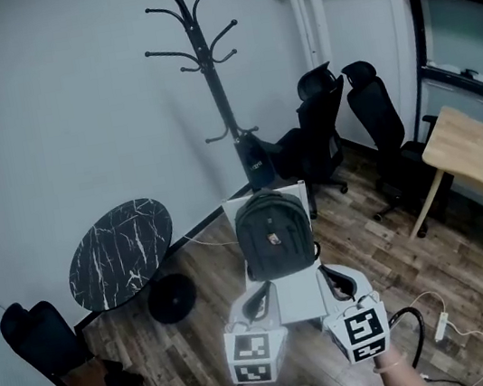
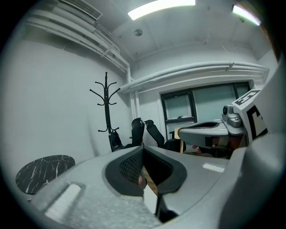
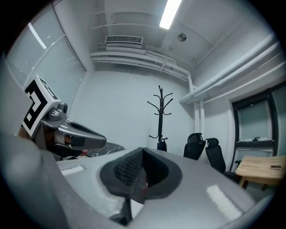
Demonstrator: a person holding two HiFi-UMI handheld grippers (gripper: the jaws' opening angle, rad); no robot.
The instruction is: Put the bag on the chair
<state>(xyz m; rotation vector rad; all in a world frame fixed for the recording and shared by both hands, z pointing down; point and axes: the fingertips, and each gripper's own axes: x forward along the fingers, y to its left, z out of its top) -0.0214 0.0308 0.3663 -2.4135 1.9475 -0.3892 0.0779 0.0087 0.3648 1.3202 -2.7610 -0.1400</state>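
**Head view: bag on the white chair, both tongs pressed together**

I see the dark bag [image 1: 273, 235] standing upright on the seat of the white chair [image 1: 300, 298], its back against the backrest. My left gripper [image 1: 263, 294] and right gripper [image 1: 332, 280] sit low in the frame, their tips at either side of the seat's front edge. I cannot tell whether they touch it.

In the left gripper view and the right gripper view alike, the tongs are pressed together pad to pad, with nothing pinched between them.

Behind the chair stands a black coat stand [image 1: 214, 73] against the wall. A round marbled table [image 1: 121, 252] is to its left. Two black office chairs [image 1: 321, 119] and a wooden desk [image 1: 479, 161] are off to the right.
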